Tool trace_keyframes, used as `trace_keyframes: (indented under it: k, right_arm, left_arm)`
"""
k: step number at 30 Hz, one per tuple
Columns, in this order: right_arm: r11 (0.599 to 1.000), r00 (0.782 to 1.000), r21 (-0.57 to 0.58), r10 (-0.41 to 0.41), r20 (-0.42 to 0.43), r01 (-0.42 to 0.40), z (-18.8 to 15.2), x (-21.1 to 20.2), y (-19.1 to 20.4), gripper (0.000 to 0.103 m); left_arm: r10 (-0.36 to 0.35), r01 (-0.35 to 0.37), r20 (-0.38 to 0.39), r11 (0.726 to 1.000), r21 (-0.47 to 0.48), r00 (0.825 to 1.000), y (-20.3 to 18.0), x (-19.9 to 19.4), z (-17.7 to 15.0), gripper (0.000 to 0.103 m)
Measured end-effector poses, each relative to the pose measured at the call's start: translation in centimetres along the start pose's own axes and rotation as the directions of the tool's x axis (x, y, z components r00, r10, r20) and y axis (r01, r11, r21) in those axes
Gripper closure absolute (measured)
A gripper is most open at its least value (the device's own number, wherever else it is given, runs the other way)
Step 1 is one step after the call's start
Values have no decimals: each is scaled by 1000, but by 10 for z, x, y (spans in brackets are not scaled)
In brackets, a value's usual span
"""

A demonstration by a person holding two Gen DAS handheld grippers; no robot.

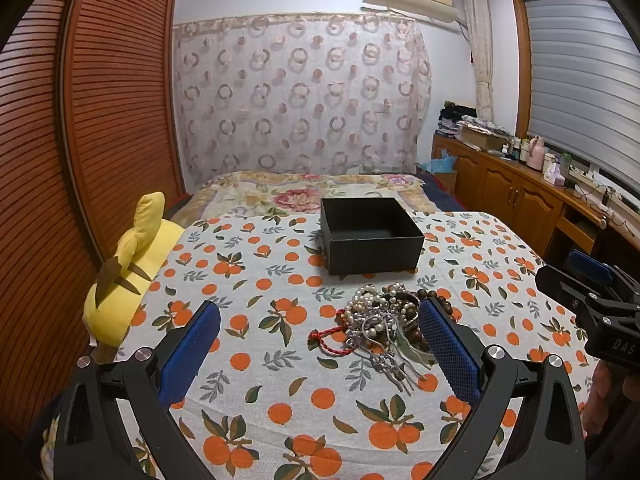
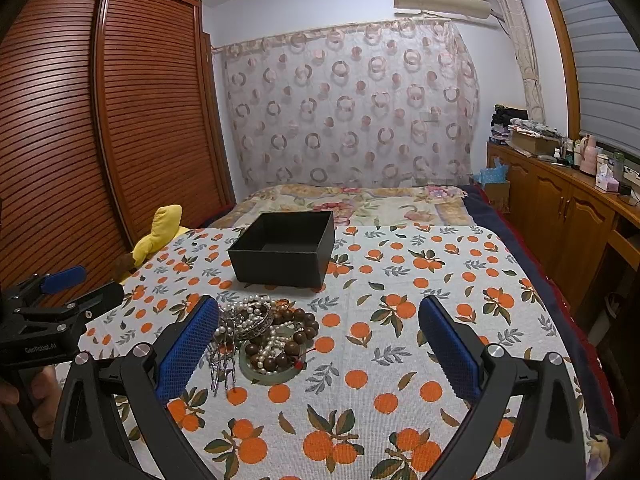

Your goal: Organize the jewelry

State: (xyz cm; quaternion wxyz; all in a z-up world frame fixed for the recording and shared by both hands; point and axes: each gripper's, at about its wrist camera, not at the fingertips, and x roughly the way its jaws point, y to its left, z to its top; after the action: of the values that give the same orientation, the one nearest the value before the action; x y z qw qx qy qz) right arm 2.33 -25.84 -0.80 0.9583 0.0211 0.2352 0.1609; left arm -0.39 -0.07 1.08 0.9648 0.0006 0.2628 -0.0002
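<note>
On the orange-print cloth (image 1: 280,400) nearest the cameras, the left gripper (image 1: 320,344) and the right gripper (image 2: 320,340) both hover with jaws spread wide and nothing held. Just ahead lies the jewelry pile (image 1: 384,320) (pearl strands, dark wooden beads, a red cord, a pronged hairpin, all tangled together), so I judge the sound approach is to pinch one outlying piece, such as the cord, and lift slowly to free it. Beyond the heap, the black box (image 1: 370,236) stands open and empty.
</note>
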Motion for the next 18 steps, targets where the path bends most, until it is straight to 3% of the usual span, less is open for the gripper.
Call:
trace_keyframes:
  k: [18]
  right_arm:
    - [1000,1000,3,2,3,-2,0,0,0,2]
  left_arm:
    - [2,-2,4,1000,1,1000,0,0,-1,7]
